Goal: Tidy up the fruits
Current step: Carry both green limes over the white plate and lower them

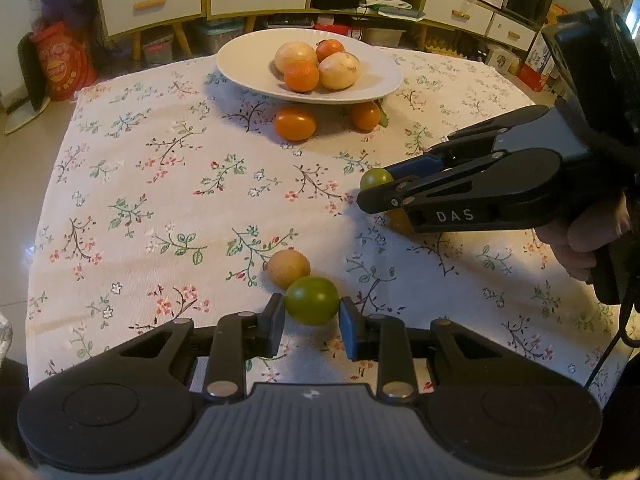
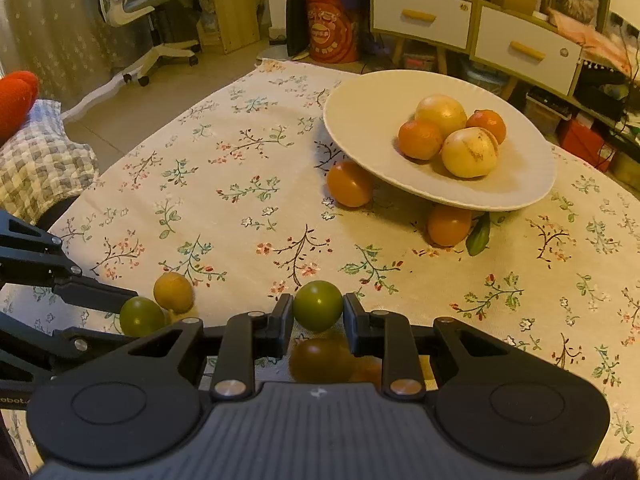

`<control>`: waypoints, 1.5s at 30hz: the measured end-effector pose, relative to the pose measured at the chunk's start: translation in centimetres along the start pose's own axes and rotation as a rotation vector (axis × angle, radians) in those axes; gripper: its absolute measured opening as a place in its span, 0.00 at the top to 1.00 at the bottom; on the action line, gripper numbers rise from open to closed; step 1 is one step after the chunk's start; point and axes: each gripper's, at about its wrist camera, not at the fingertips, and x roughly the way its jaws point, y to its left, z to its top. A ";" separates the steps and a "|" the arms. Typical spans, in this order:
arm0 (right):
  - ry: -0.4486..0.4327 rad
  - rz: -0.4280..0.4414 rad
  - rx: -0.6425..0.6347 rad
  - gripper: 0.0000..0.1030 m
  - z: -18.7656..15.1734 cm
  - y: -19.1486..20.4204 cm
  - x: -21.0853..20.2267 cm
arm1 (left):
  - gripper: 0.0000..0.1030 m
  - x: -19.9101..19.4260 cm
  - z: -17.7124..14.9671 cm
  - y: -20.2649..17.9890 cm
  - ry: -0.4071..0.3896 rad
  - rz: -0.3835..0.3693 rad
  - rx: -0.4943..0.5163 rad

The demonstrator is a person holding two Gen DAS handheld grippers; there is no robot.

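On the floral cloth (image 1: 160, 200), short of the plate (image 1: 240, 68), each claw pinches a green fruit: left claw (image 1: 312, 314), right claw (image 2: 318, 312).

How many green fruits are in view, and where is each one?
2. One green fruit sits between the left gripper fingers, touching a tan fruit. The other green fruit sits between the right gripper fingers. More may be hidden.

Home living room, drawer cabinets (image 2: 420, 16), floral tablecloth (image 1: 160, 200)
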 end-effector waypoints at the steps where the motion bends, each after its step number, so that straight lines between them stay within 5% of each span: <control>1: -0.003 -0.001 0.003 0.77 0.0 -0.1 -0.1 | 0.90 -0.1 0.0 0.0 -0.003 -0.001 -0.001; 23: -0.123 -0.038 0.118 0.77 2.3 -3.3 -3.2 | 0.90 -0.5 5.1 -2.1 -0.139 -0.021 -0.020; 45: -0.200 -0.116 0.356 0.77 5.1 -10.2 -1.6 | 0.90 4.7 12.5 -3.3 -0.226 0.024 -0.123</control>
